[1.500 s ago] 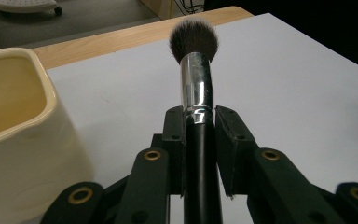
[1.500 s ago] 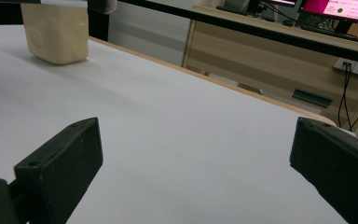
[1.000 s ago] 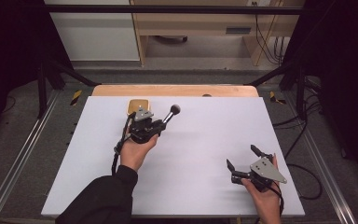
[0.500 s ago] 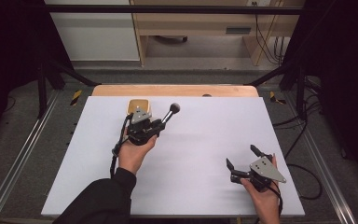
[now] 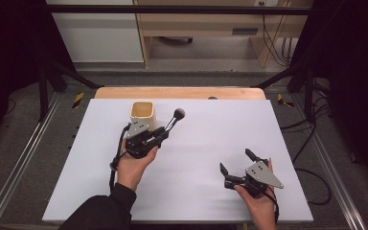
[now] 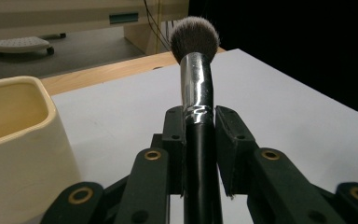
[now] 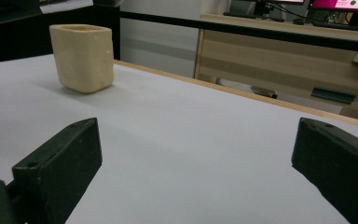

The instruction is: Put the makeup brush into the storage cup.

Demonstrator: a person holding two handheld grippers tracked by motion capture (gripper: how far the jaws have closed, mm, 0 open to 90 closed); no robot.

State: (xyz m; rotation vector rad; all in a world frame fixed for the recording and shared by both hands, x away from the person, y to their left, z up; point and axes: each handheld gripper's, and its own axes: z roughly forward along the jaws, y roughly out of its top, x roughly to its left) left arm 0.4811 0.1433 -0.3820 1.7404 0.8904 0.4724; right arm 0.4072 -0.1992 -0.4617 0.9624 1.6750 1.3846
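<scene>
- Left gripper (image 5: 160, 135): held in the person's left hand (image 5: 133, 165) over the white table (image 5: 211, 143); its jaws are clamped on the black handle of a brush (image 5: 172, 120).
- Brush (image 6: 195, 74): seen in the left gripper view rising straight out from between the two jaws; the black handle sits in the grip, the silver ferrule starts just beyond the jaw tips, and the dark, grey-tipped bristle head is farthest from the gripper. In the high view the brush slants up and to the right of the gripper body, its head clear of the table.
- Cup (image 5: 143, 114): a cream, square-mouthed cup standing upright on the table, just beyond the left gripper's grey plate and beside the held brush. In the left gripper view the cup (image 6: 16, 135) lies close at the left of the jaws, mouth open upward; whether it touches the gripper cannot be told.
- Right gripper (image 5: 237, 161): held in the person's right hand (image 5: 258, 203) near the table's near right corner, well apart from the left gripper; its jaws stand wide apart with nothing between them.
- Right gripper view: the two black jaws frame bare table; the cup (image 7: 83, 57) stands far ahead, to the left of the left-hand jaw.
</scene>
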